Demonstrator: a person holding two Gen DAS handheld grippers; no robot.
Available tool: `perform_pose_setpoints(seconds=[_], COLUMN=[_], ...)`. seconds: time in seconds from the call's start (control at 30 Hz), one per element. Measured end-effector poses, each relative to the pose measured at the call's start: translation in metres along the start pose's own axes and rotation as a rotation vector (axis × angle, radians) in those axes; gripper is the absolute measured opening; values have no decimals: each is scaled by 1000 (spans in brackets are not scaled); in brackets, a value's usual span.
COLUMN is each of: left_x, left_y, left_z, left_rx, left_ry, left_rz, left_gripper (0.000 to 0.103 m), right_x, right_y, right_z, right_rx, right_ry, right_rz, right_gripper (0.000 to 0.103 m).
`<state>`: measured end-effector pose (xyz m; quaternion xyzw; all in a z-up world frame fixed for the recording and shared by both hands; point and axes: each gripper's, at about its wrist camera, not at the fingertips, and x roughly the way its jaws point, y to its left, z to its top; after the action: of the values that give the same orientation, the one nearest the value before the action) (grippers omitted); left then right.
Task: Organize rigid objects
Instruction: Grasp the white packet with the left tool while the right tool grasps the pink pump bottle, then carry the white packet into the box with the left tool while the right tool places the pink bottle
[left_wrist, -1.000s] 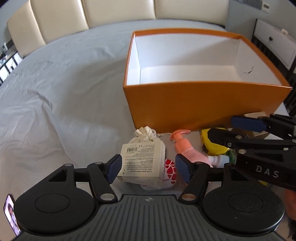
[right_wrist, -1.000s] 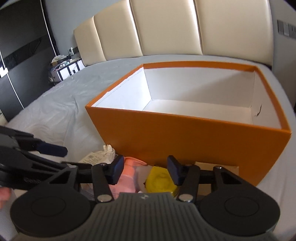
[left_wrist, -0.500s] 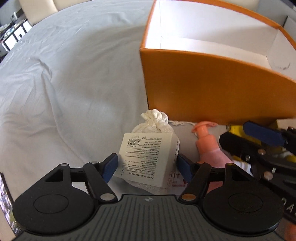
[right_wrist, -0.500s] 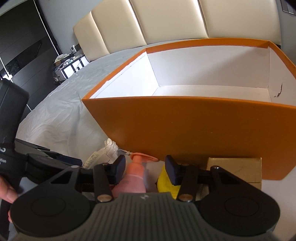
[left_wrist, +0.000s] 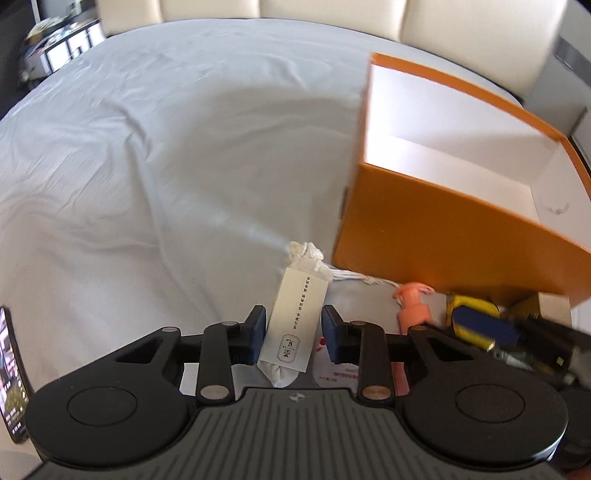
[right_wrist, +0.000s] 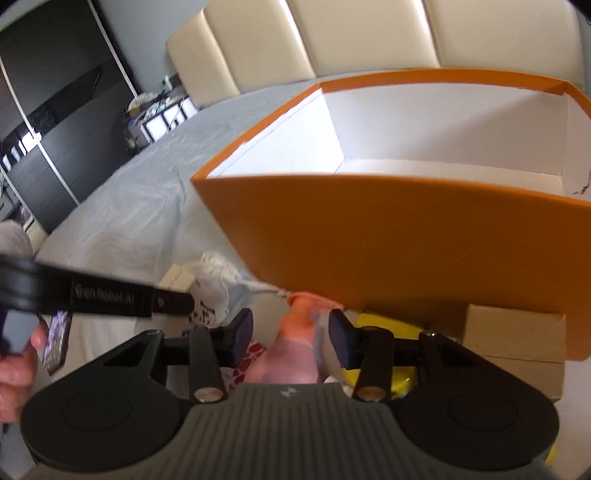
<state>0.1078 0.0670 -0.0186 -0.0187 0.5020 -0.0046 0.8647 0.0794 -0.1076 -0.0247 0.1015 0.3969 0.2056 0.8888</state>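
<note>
Between the left tool's (left_wrist: 291, 338) part-open jaws stands a white carton (left_wrist: 295, 321).

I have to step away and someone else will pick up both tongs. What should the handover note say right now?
Left tongs: open, straddling the white carton; pads not yet touching it.
Right tongs: open around the pink pump bottle; not gripped.
Orange box: on the bed, nothing visible inside.
In front of the box: white drawstring pouch, yellow item, brown cardboard box.
Done: nothing packed yet.
Left: close on the carton and bottle, put them in the box, then the rest.
</note>
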Motion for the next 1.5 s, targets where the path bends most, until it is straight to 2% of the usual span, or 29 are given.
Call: perform_pose_setpoints(seconds=[0.07,0.17,0.3,0.43,0.5,0.73,0.87,0.97,1.37,1.5], left_x=[3,12,16,23,25,26,17,5,-39,-61], left_y=[1,0,2,2,4,14,24,25,32,35], left_z=[1,6,7,8,9,8,4,1,-8,-2], left_rx=[-6,-1,-12,-21,-33,-86,-144,-148,-178,-181], left_ry=[12,38,37,46,49,42,23,-19,-117,-159], left_rz=[-6,-18,-26,-28,-29,-56,-109,-116,-172,-220], left_gripper=[38,39,39,40,40,37,31,30,30,30], right_x=[7,19,31,44,48,35,11,-9,-60,-73], right_y=[4,-1,-7,-4,0,-7,-7,-8,-9,-8], right_z=[1,3,7,7,7,1,-2,-6,-10,-2], right_rx=[-17,31,80,67,41,79,82,90,73,60], right_ry=[39,92,114,123,127,81,15,-35,-123,-160], right_rz=[-23,-40,-28,-10,-10,32,54,65,73,72], right_gripper=[44,42,41,41,35,26,26,26,25,25])
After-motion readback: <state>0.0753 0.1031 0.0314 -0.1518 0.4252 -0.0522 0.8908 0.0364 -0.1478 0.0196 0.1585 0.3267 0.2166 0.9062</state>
